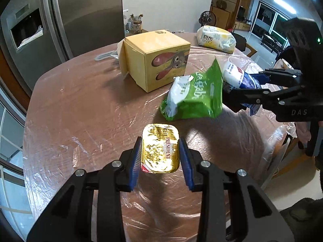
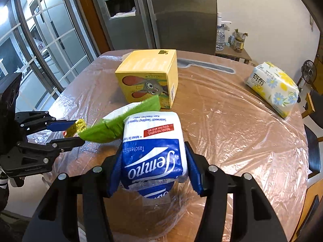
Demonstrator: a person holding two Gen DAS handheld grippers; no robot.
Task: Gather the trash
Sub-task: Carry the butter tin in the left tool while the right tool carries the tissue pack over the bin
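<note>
The left hand-held gripper [image 1: 159,153] is clamped on a gold foil butter tub [image 1: 160,148], its blue pads pressed against the tub's two long sides, low in the centre of the left wrist frame and apparently lifted off the counter [image 1: 80,104]. The right hand-held gripper [image 2: 153,165] is closed around a blue-and-white tissue pack [image 2: 153,147], which fills the lower middle of the right wrist frame. A green wrapper [image 1: 193,94] sits just in front of that pack, right of centre in the left view; whether it is caught by the right hand-held gripper or only resting against the pack I cannot tell.

The step in hand looks like carrying both pieces off to a bin, which is not in view. To do it well, I would keep the squeeze on the foil tub light, since thin foil likely crumples and slips, and keep it level in case residue remains. The tissue pack is soft and held near one end, so a steady, unhurried swing should stop it from sagging out. The two hand-held grippers are near each other and want separate paths.

Count:
- one gold tub
- one blue-and-white tissue pack
- one green wrapper
- one yellow box [image 1: 157,58] with a rabbit print, upper centre
- one flowered tissue pack [image 2: 274,88] at the far right edge
- two hand-held grippers
</note>
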